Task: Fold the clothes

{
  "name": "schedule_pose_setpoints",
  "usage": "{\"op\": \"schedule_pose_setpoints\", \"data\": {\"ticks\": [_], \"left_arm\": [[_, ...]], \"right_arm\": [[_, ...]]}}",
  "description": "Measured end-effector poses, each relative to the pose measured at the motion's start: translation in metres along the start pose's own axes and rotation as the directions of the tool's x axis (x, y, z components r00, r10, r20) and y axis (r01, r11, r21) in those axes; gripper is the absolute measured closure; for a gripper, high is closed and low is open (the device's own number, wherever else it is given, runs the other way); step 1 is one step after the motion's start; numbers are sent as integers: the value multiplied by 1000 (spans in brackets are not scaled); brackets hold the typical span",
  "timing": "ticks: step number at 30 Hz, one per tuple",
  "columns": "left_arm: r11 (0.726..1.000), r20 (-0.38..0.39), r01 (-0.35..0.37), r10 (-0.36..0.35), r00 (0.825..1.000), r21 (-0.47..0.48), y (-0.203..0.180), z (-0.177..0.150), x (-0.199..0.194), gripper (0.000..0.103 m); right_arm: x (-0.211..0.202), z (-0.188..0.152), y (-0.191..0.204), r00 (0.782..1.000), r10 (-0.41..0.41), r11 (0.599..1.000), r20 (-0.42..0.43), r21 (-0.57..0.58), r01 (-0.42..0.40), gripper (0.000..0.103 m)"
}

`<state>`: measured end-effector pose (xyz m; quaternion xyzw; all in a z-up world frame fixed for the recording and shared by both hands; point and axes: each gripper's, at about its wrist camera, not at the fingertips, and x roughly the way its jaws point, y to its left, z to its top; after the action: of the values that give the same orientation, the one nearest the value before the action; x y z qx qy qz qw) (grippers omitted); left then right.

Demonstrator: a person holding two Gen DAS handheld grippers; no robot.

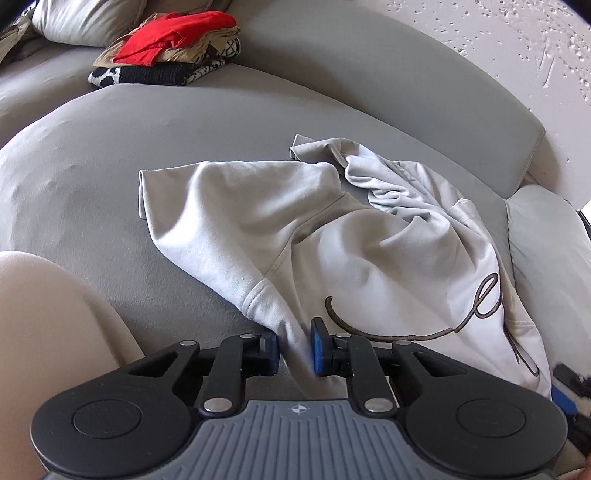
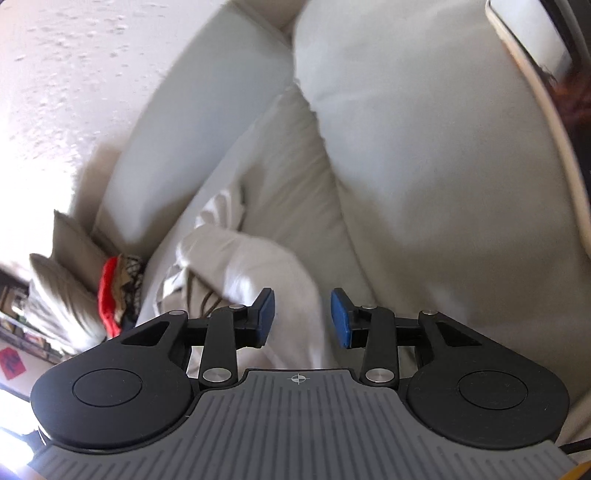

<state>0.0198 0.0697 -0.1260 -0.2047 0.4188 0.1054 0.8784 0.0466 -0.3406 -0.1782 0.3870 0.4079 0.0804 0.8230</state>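
A light grey sweatshirt (image 1: pixel 332 236) with dark script lettering lies crumpled on the grey sofa seat (image 1: pixel 110 155), one sleeve stretched to the left. My left gripper (image 1: pixel 293 350) is at its near edge, shut on a fold of the cloth that fills the narrow gap between the blue pads (image 1: pixel 318 347). In the blurred right wrist view the same sweatshirt (image 2: pixel 258 266) lies under and ahead of my right gripper (image 2: pixel 303 317). That gripper stands open above the cloth, and whether it touches is unclear. Part of the right gripper (image 1: pixel 570 384) shows at the left view's right edge.
A stack of folded clothes (image 1: pixel 166 48), red on top of tan and black-and-white, sits at the far left by a pillow (image 1: pixel 85 18). The sofa backrest (image 1: pixel 369 81) runs behind. A pale cushion (image 1: pixel 546 251) lies to the right. A person's leg (image 1: pixel 44 332) is near left.
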Motion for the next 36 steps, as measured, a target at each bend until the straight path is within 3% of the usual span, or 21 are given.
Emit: {"op": "schedule_pose_setpoints", "data": {"ticks": [4,8,10,11,12,15,16,18,20,23,27,32,36], "left_arm": [[1000,-6,-1,1,1000,15,-3,-2,-1,85],[999,-31,12,-11,999,31,-2,-4,-8,80],[999,-48,29,-27,998,35,-3,-5,-10,79],[999,-56,37,-35,998,36,-4,-4,-10,79],[999,-59,38,-36,998,37,-5,-4,-9,79],[998,-65,40,-38,997,38,-6,-3,-6,83],[999,-61,37,-35,998,34,-6,-2,-7,92],[999,-57,41,-40,998,25,-5,-2,-9,100],[999,-26,38,-37,999,8,-1,3,-17,102],[999,45,23,-22,999,-23,7,15,-34,102],[999,101,-12,16,995,-38,12,30,-51,102],[1000,-6,-20,20,1000,-18,12,14,-39,101],[999,-62,-19,17,998,-27,15,0,-32,101]], "right_arm": [[24,15,-11,996,50,997,-72,58,-46,65],[37,23,-16,981,152,985,-120,101,-140,66],[41,23,-12,979,161,985,-128,78,-152,66],[41,22,-9,981,149,988,-121,47,-145,81],[38,19,-2,987,126,992,-102,-14,-128,100],[23,8,23,997,83,974,-5,-209,-82,101],[14,5,30,996,83,965,29,-251,-73,101],[-3,-2,42,992,87,945,97,-322,-51,101],[-23,-4,41,982,71,954,175,-298,-16,101],[-52,-3,28,963,-14,984,269,-170,62,102],[-52,-17,14,979,-86,988,183,-107,107,102],[-32,-31,1,994,-92,992,67,-75,96,102],[-33,-28,-6,995,-74,995,64,-59,78,101]]}}
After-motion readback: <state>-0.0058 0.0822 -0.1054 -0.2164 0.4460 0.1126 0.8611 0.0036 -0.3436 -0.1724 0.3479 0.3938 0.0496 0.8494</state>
